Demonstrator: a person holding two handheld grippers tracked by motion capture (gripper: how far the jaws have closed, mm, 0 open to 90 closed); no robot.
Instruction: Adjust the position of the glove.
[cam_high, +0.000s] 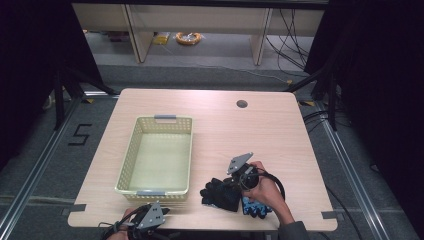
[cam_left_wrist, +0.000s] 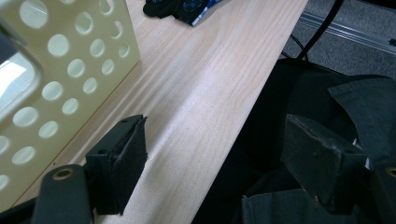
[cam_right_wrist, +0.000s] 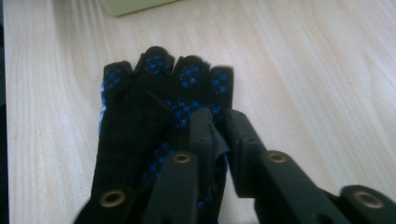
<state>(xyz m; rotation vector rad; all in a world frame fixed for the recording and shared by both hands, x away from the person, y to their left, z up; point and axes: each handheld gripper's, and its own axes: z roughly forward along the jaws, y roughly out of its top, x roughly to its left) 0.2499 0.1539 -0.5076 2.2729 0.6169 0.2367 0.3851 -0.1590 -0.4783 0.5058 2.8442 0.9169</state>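
Note:
A black glove with blue dots (cam_high: 220, 194) lies flat on the wooden table (cam_high: 240, 135) near its front edge, fingers pointing left toward the basket. A blue glove (cam_high: 256, 208) peeks out from under its near side. My right gripper (cam_high: 231, 186) rests low on the black glove (cam_right_wrist: 135, 116). In the right gripper view its jaws (cam_right_wrist: 218, 123) stand a narrow gap apart, with a small fold of glove fabric against one pad. My left gripper (cam_high: 166, 211) sits at the table's front edge by the basket, its jaws (cam_left_wrist: 215, 135) wide open with nothing between them. The gloves (cam_left_wrist: 180, 7) lie far off.
A pale yellow perforated basket (cam_high: 127, 165) with grey handles stands at the left of the table, its holed wall (cam_left_wrist: 70, 60) close to my left gripper. A round cable hole (cam_high: 242, 104) is at the back right. Dark clothing (cam_left_wrist: 327, 93) lies below the table edge.

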